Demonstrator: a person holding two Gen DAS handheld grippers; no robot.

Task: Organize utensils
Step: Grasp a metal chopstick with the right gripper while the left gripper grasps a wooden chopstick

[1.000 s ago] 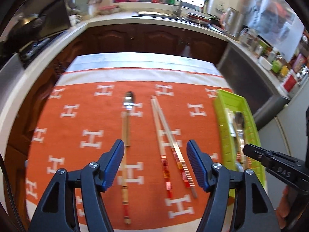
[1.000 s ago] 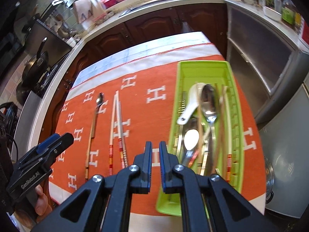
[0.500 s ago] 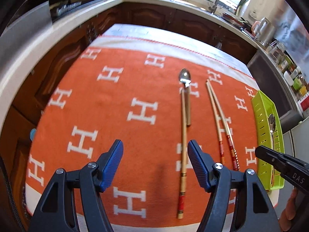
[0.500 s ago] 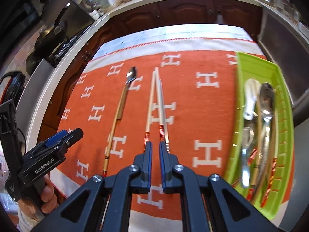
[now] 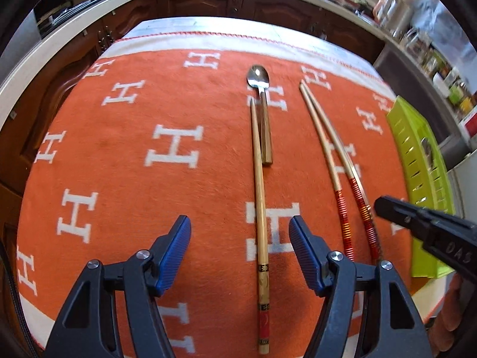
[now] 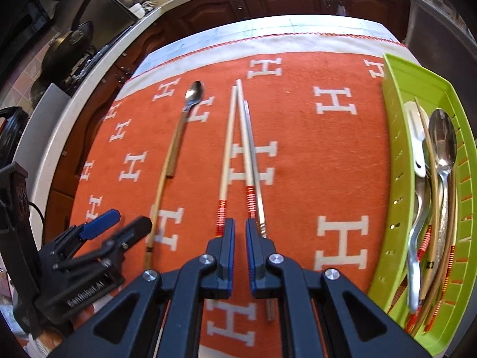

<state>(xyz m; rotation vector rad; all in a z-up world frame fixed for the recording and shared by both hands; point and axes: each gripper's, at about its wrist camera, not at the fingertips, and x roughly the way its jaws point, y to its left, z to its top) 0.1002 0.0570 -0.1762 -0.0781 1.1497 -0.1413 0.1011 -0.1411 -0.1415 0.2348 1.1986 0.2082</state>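
On the orange cloth lie a single wooden chopstick, a metal spoon with a wooden handle and a pair of red-banded chopsticks. My left gripper is open above the near end of the single chopstick, which lies between its fingers. My right gripper is almost shut with a narrow gap, empty, over the red-banded ends of the chopstick pair. The spoon and single chopstick also show in the right wrist view. The green tray holds several utensils.
The green tray sits at the cloth's right edge. Kitchen counters and dark cabinets ring the table. A frying pan rests on the stove at far left. The table's front edge is close under both grippers.
The left gripper has shifted right, so the single chopstick now lies between its fingers. The right gripper moved closer over the red-banded chopstick ends. Nothing was picked up.
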